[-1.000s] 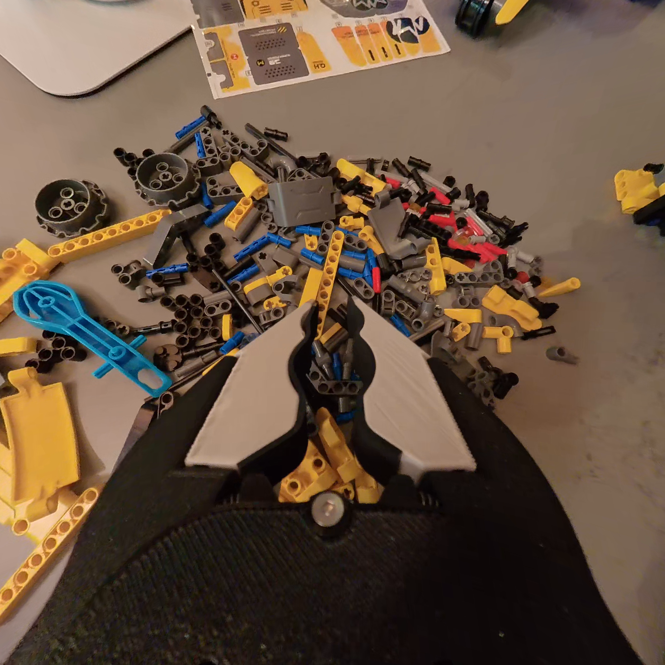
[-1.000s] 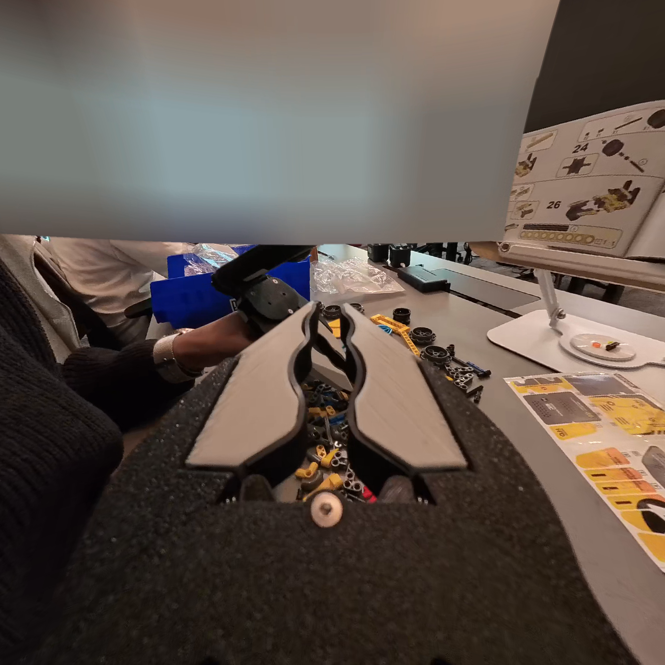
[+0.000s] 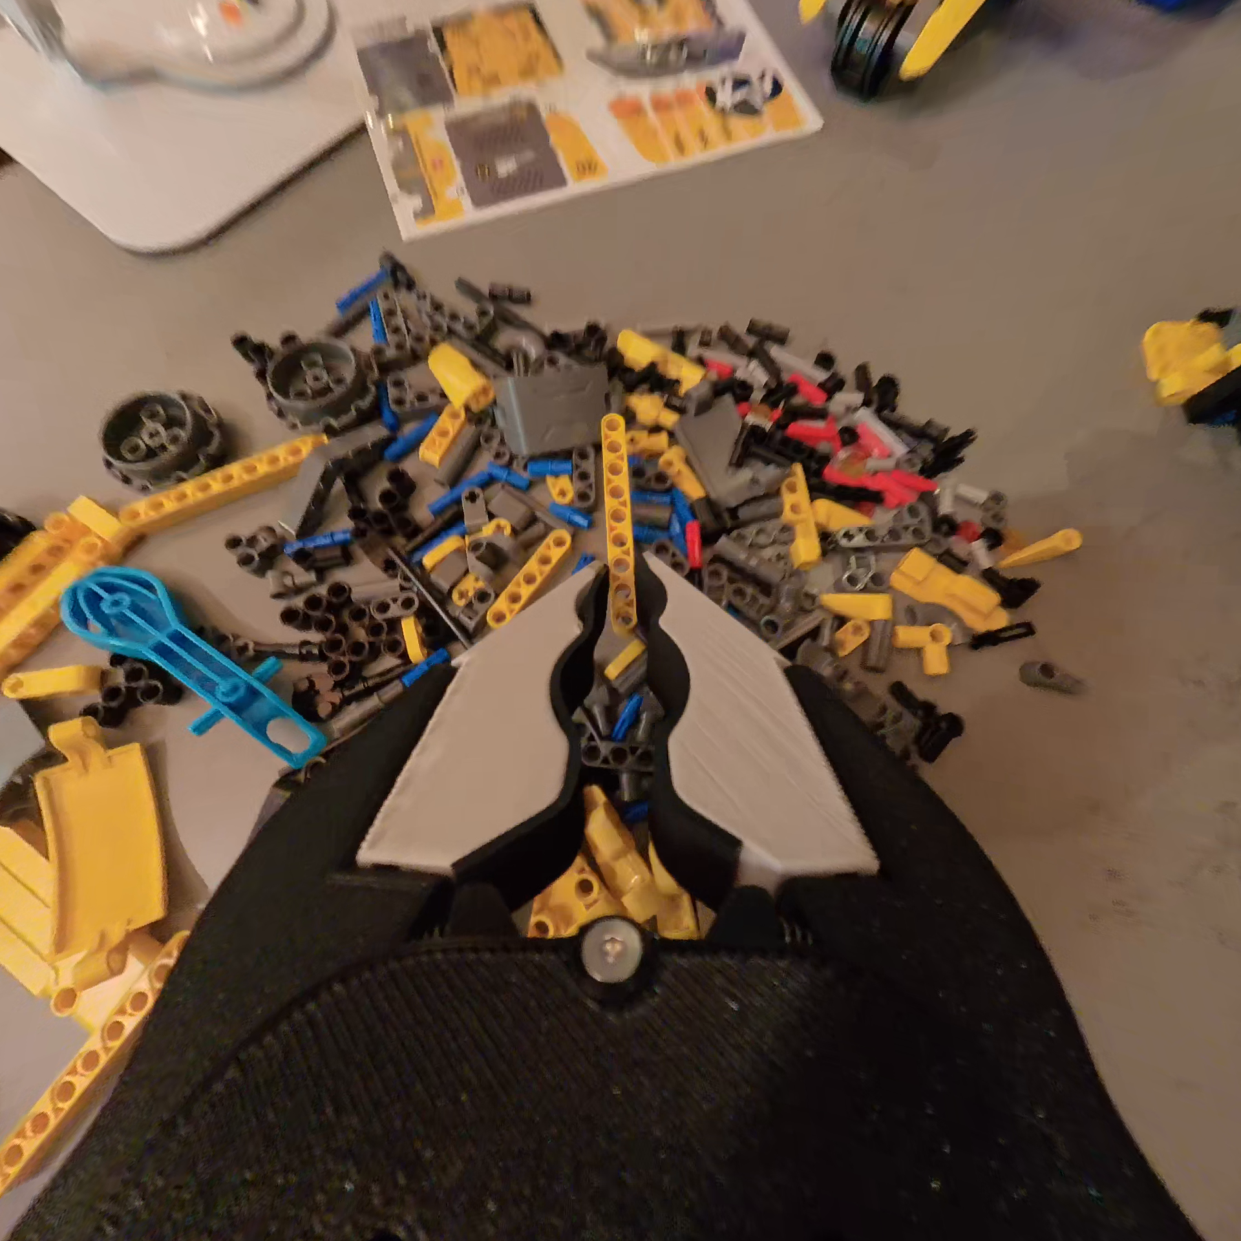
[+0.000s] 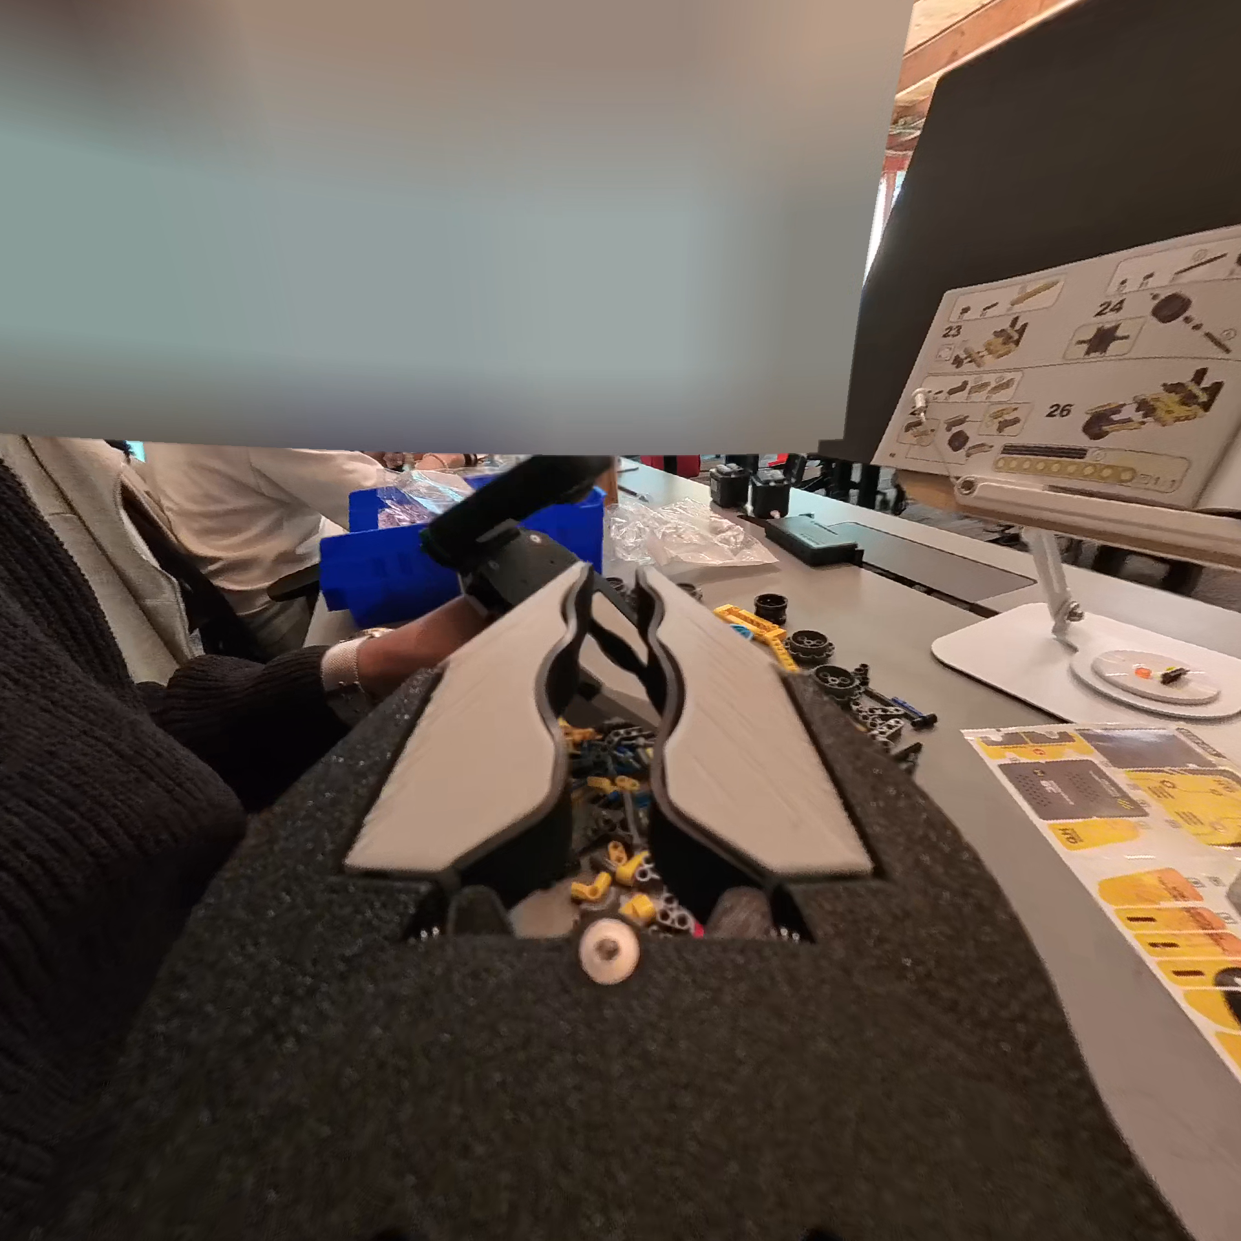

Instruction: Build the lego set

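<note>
My left gripper (image 3: 622, 577) is shut on one end of a long yellow beam with holes (image 3: 616, 510). The beam points forward, held above a pile of small yellow, black, grey, blue and red building pieces (image 3: 772, 483) on the grey table. My right gripper (image 4: 614, 581) hovers over the near side of the same pile (image 4: 611, 792). Its jaws stand a narrow gap apart with nothing between them. Beyond it, the right wrist view shows the left gripper's black body (image 4: 524, 557) held by a person's hand (image 4: 403, 651).
A blue lever tool (image 3: 168, 645), grey wheel hubs (image 3: 161, 436) and yellow panels (image 3: 101, 839) lie left of the pile. A sticker sheet (image 3: 591, 114) and a white stand base (image 3: 168, 154) lie beyond it. The stand holds an instruction booklet (image 4: 1074, 376). A blue bin (image 4: 383, 571) stands farther off. There is about 20 cm between the tips of the two grippers.
My left gripper has shut on the long yellow beam, which lay slanted on the pile, and lifted it so that it points forward. My right gripper has hardly moved.
</note>
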